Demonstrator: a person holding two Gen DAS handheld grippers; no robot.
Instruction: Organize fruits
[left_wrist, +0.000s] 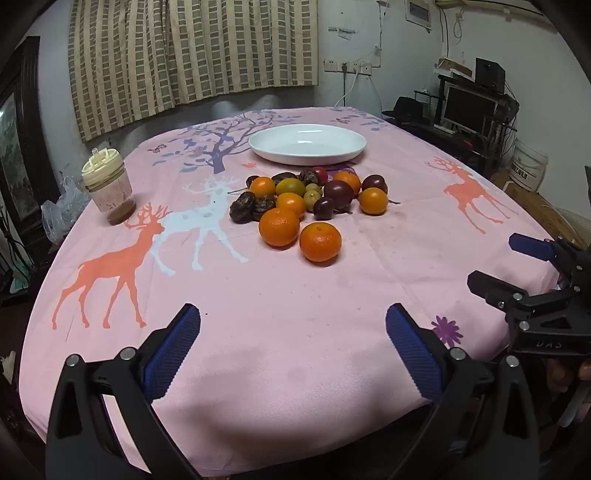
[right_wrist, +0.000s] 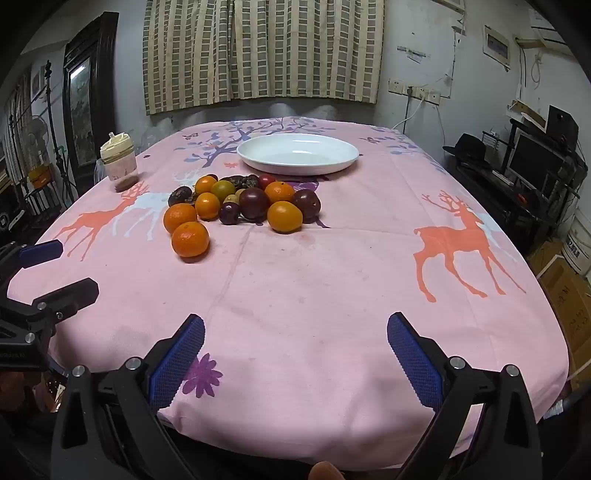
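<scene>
A heap of fruit (left_wrist: 314, 199) (right_wrist: 243, 206) lies mid-table on the pink deer-print cloth: several oranges, dark purple plums, brown wrinkled dates and small green fruits. The nearest orange (left_wrist: 320, 242) (right_wrist: 190, 239) sits at the heap's front. Behind the heap stands a white oval plate (left_wrist: 258, 142) (right_wrist: 247, 151) with nothing on it. My left gripper (left_wrist: 293, 343) hovers open over the table's near edge, well short of the fruit. My right gripper (right_wrist: 295, 347) is open too, nothing between its blue pads. Each gripper shows at the side of the other's view.
A lidded plastic jar (left_wrist: 108, 188) (right_wrist: 119, 162) with brown powder stands at the table's left. A crumpled plastic bag (left_wrist: 61, 210) lies beyond that edge. A desk with a monitor (left_wrist: 469, 107) and a white bucket (left_wrist: 528, 166) stand to the right, curtains behind.
</scene>
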